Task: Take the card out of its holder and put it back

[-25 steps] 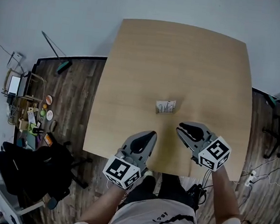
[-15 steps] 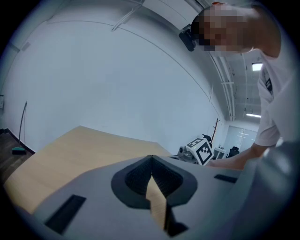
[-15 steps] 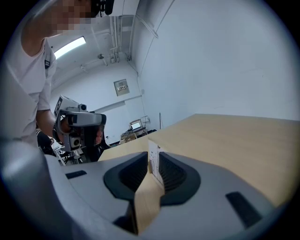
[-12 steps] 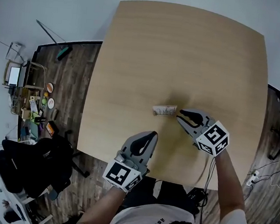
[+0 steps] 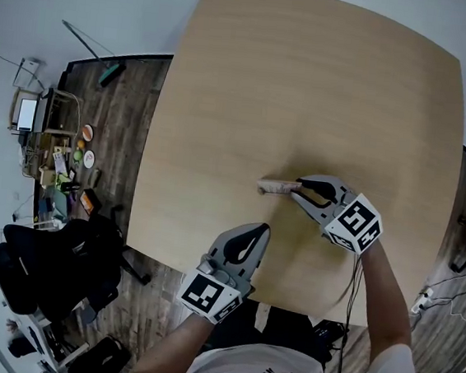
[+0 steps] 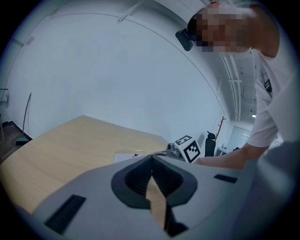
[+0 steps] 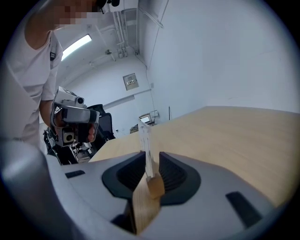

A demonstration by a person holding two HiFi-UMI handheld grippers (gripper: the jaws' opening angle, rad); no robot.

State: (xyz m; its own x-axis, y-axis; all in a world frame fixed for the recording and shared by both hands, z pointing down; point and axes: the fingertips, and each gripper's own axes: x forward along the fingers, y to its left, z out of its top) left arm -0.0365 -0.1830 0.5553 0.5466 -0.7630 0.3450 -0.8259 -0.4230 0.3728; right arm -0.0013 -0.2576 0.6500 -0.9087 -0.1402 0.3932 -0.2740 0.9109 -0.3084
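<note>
A white printed card (image 6: 127,157) stands upright in a small wooden holder (image 5: 274,187) near the middle of the light wooden table (image 5: 310,82). My right gripper (image 5: 297,188) straddles the holder's right end. In the right gripper view the card (image 7: 146,140) runs edge-on between the pads of the right gripper (image 7: 150,157), close to the left pad, with a thin gap on the right; the jaws are narrowly open. The wooden holder (image 7: 152,186) shows low between them. My left gripper (image 5: 259,227) hovers over the table's near edge, shut and empty, with its jaws (image 6: 151,158) meeting.
The table's near edge (image 5: 209,258) lies under the left gripper. Dark wood floor surrounds the table, with a black bag (image 5: 51,266) and clutter on shelves (image 5: 45,162) at the left. The person's legs are below the table edge.
My right gripper moved forward and left from the near edge until its jaws came round the card and holder. The left gripper stayed near the table's front edge.
</note>
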